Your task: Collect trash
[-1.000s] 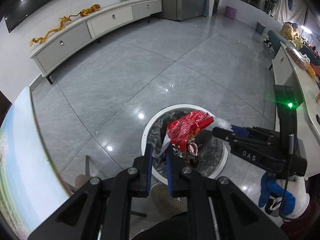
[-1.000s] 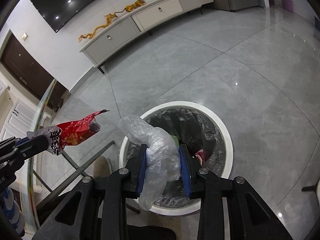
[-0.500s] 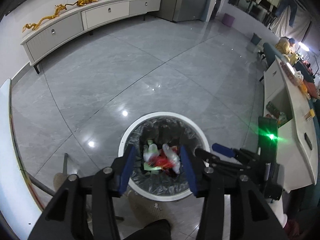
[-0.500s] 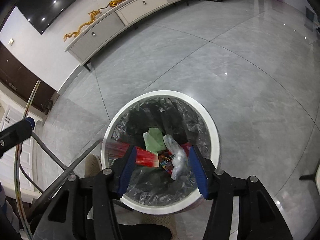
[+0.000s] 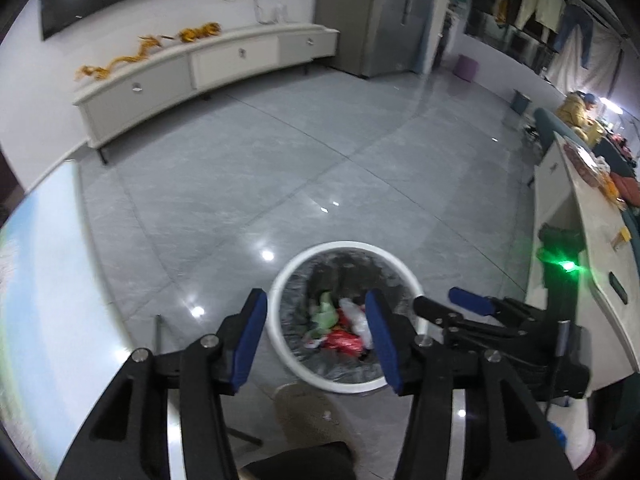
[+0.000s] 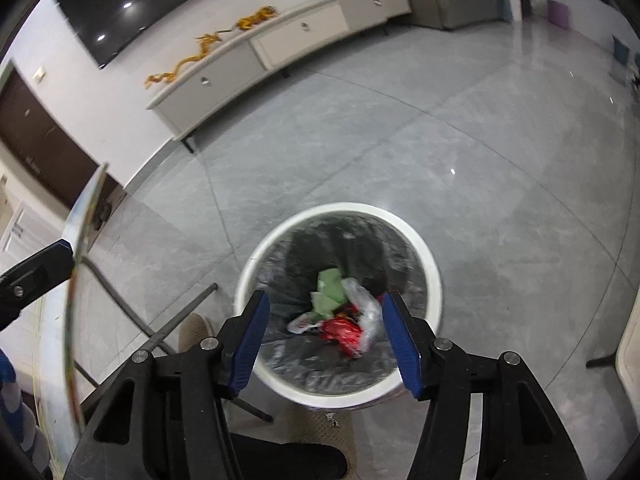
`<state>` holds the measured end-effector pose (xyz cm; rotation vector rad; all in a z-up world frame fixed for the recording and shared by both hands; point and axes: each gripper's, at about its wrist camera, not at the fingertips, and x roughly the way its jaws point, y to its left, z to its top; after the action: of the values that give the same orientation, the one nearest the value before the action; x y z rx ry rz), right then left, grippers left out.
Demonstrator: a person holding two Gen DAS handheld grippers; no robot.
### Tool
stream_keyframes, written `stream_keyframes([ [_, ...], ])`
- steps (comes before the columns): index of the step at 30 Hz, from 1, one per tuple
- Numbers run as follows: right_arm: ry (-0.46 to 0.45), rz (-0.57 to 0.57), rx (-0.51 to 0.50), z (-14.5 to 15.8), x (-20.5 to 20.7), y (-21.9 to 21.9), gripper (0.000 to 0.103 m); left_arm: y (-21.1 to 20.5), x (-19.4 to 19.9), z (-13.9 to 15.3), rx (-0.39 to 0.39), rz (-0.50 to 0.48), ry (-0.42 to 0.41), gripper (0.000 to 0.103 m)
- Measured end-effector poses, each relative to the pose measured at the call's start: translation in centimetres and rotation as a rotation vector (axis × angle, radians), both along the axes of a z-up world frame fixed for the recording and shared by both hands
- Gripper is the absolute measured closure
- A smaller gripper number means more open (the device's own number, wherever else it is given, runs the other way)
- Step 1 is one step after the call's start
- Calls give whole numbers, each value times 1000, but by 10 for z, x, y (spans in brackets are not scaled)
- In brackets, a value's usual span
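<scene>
A round white trash bin (image 5: pixel 280 300) with a black liner stands on the grey floor; it also shows in the right wrist view (image 6: pixel 424 252). Inside lie a red snack wrapper (image 6: pixel 342 330), a clear plastic bag (image 6: pixel 366 312) and green paper (image 6: pixel 330 290); the same trash shows in the left wrist view (image 5: pixel 340 338). My left gripper (image 5: pixel 316 332) is open and empty above the bin. My right gripper (image 6: pixel 324 334) is open and empty above the bin, and shows from the side in the left wrist view (image 5: pixel 452 304).
A glass table edge (image 6: pixel 76 280) is at the left, with its metal legs (image 6: pixel 176 320) near the bin. A white counter (image 5: pixel 592 248) is at the right. A long low cabinet (image 6: pixel 280 40) lines the far wall. A slipper (image 5: pixel 308 412) lies in front of the bin.
Both grippers opened over the bin. The red wrapper left the left gripper and the clear plastic bag left the right one; both now lie in the bin. Both grippers then rose a little.
</scene>
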<state>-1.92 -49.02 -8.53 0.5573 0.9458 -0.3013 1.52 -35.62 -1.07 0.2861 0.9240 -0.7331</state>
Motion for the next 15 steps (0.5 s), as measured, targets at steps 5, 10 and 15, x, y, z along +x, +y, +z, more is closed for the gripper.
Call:
stream_keyframes([
  [5,-51,85,-43,32,11,42,41,54,-9,17,-2,108,-83,45],
  [10,-103,184,-92,64,21,93,40,104,-21,31,-7,205,-156,44],
  [15,-145,257,-158,90,21,138,39,150,-33,43,-16,296,-209,44],
])
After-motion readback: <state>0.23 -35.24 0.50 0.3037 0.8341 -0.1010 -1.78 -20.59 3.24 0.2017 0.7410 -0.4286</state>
